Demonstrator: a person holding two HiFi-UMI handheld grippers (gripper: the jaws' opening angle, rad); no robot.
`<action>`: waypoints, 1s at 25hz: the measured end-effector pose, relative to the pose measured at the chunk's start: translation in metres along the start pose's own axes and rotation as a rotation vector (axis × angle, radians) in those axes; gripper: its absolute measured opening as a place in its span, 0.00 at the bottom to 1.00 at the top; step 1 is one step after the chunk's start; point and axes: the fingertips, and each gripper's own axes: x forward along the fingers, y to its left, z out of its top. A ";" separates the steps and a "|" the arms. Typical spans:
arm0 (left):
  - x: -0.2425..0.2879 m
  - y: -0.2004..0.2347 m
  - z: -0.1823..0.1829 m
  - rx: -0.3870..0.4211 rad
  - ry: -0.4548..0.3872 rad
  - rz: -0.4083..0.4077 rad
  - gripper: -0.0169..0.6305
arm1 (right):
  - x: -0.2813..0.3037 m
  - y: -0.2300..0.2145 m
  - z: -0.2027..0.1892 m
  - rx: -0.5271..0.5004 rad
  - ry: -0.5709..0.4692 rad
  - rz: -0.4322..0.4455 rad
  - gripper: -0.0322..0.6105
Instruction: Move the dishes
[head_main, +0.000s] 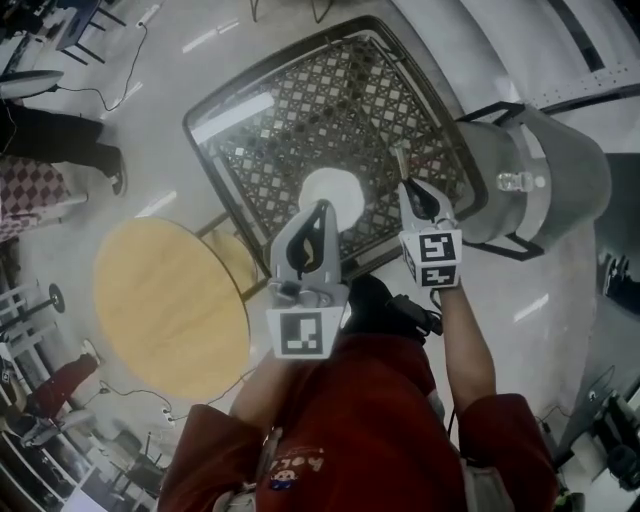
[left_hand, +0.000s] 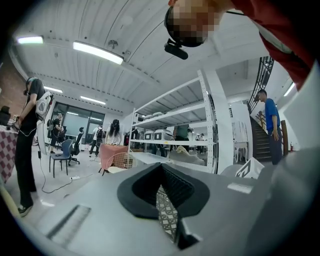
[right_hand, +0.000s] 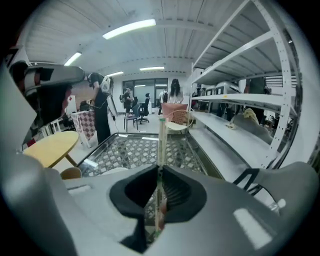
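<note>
A white plate (head_main: 335, 187) lies near the front edge of a glass table (head_main: 380, 90) with a lattice pattern under its top. My left gripper (head_main: 322, 210) hovers over the plate's near side. It is shut with nothing in it, and in the left gripper view its jaws (left_hand: 161, 189) meet. My right gripper (head_main: 410, 188) hangs to the right of the plate, shut on a thin pale chopstick (head_main: 402, 162). In the right gripper view the chopstick (right_hand: 161, 145) stands upright out of the gripper (right_hand: 159, 189), over the table. The plate (right_hand: 111, 171) shows low on the left there.
A round yellow table (head_main: 170, 305) stands left of the glass table. A grey drum-shaped container (head_main: 555, 170) in a black frame sits close at the right. People stand at the far left (head_main: 60, 140). Metal shelving (right_hand: 235, 115) runs along the right side.
</note>
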 end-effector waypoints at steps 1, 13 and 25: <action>0.000 0.000 -0.004 -0.003 0.009 0.001 0.04 | 0.006 0.000 -0.011 0.002 0.033 0.003 0.11; 0.008 -0.007 -0.035 -0.015 0.080 -0.010 0.04 | 0.052 0.006 -0.096 0.041 0.308 0.028 0.11; 0.009 -0.009 -0.042 -0.001 0.097 -0.010 0.04 | 0.068 0.009 -0.135 0.049 0.428 0.031 0.11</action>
